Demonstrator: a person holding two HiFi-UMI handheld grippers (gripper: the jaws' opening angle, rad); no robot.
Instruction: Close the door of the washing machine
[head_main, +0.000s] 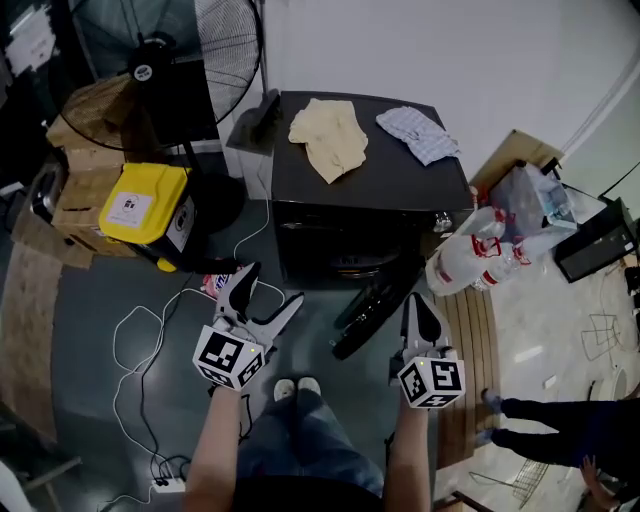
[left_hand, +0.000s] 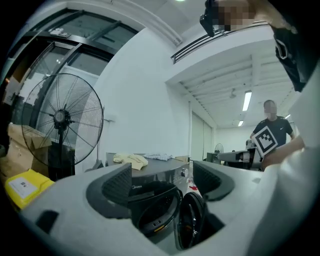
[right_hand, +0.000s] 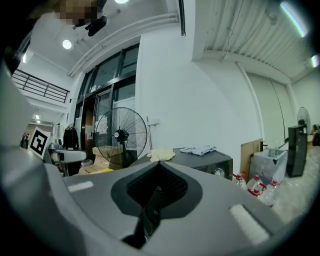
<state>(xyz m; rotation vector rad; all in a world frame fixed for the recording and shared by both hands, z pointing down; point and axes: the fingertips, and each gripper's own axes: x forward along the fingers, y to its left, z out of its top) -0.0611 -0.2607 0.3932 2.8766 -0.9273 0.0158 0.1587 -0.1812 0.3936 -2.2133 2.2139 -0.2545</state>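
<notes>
Grey floor (head_main: 85, 380) before a white wall (head_main: 400, 50), where the black washing machine (head_main: 380, 180) stands; a beige cloth (head_main: 328, 138) and a checked cloth (head_main: 418, 133) lie on its top. Its round door (head_main: 372, 312) hangs open at the right edge of the front, swung out toward the person, just ahead of the right gripper (head_main: 417, 308), whose jaws meet on nothing. Left gripper (head_main: 268, 292): jaws apart, empty, framing the drum opening (left_hand: 150, 210) and door. Judged rigid, glazed and free-swinging, the door probably needs no grasp: push its outer face near the free rim, finishing firmly to latch.
</notes>
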